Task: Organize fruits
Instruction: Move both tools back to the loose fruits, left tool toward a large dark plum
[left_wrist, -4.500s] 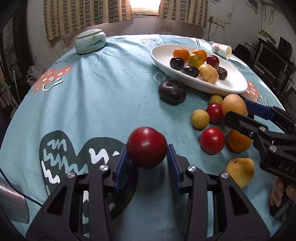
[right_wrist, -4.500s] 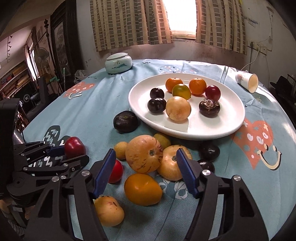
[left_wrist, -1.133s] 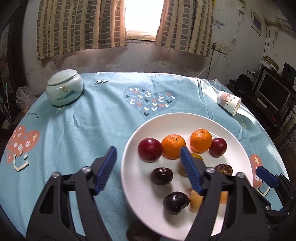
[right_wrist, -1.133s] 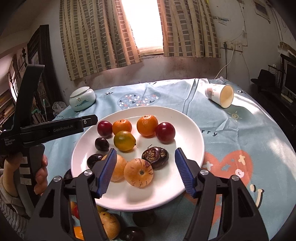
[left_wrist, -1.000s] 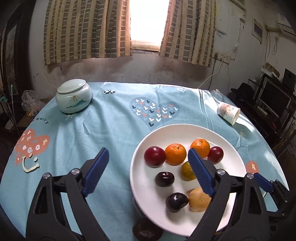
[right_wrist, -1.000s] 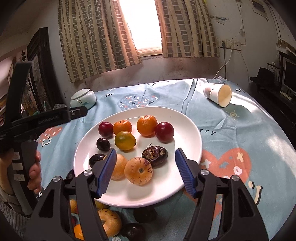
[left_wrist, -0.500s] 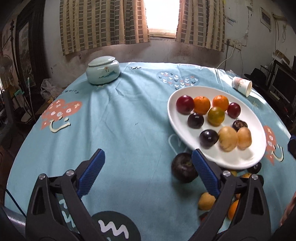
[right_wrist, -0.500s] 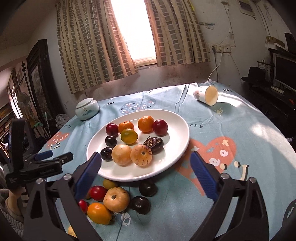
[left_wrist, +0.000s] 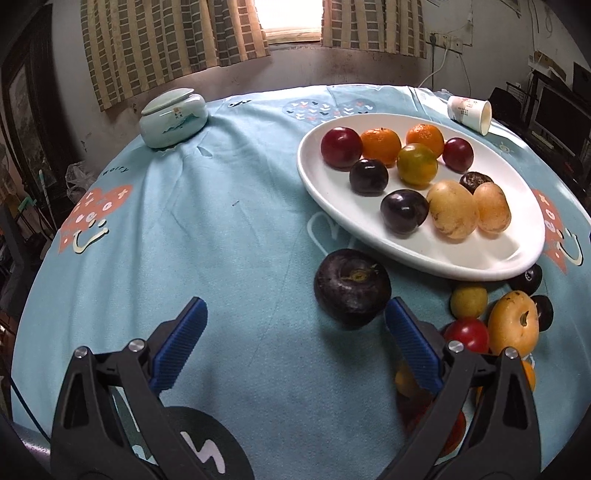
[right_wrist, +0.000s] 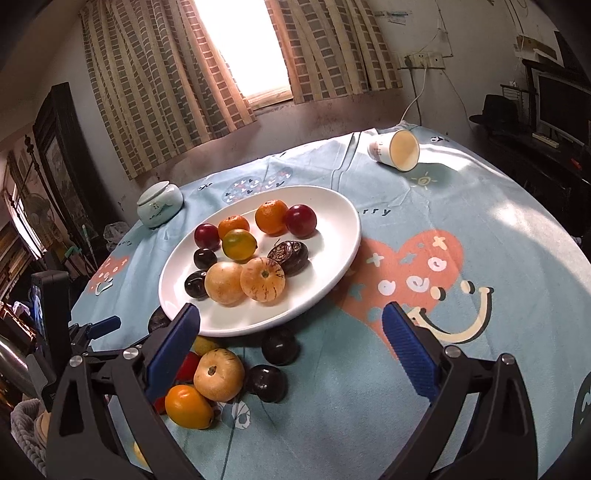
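Now both our grippers are empty and spread wide, pulled back from the white plate (left_wrist: 424, 254) they hovered over a second ago. The red plum (left_wrist: 340, 147) that our left gripper (left_wrist: 293, 343) carried a few seconds back now sits at the plate's far left, beside a mandarin (left_wrist: 380, 145); the right gripper (right_wrist: 291, 339) has left a striped pale fruit (right_wrist: 262, 279) next to its twin. We judge two more pieces sorted, with a cluster still loose on the blue tablecloth (left_wrist: 221, 229). The big dark purple fruit (left_wrist: 352, 287) lies just ahead of our left gripper, close to its right finger and near the plate rim. Past it, a yellow-orange fruit (left_wrist: 514, 323), a red tomato (left_wrist: 467, 334) and small dark plums crowd together under the plate's near edge, so room there is tight. Left of the purple fruit the cloth lies open. The plate keeps bare space along its near side.
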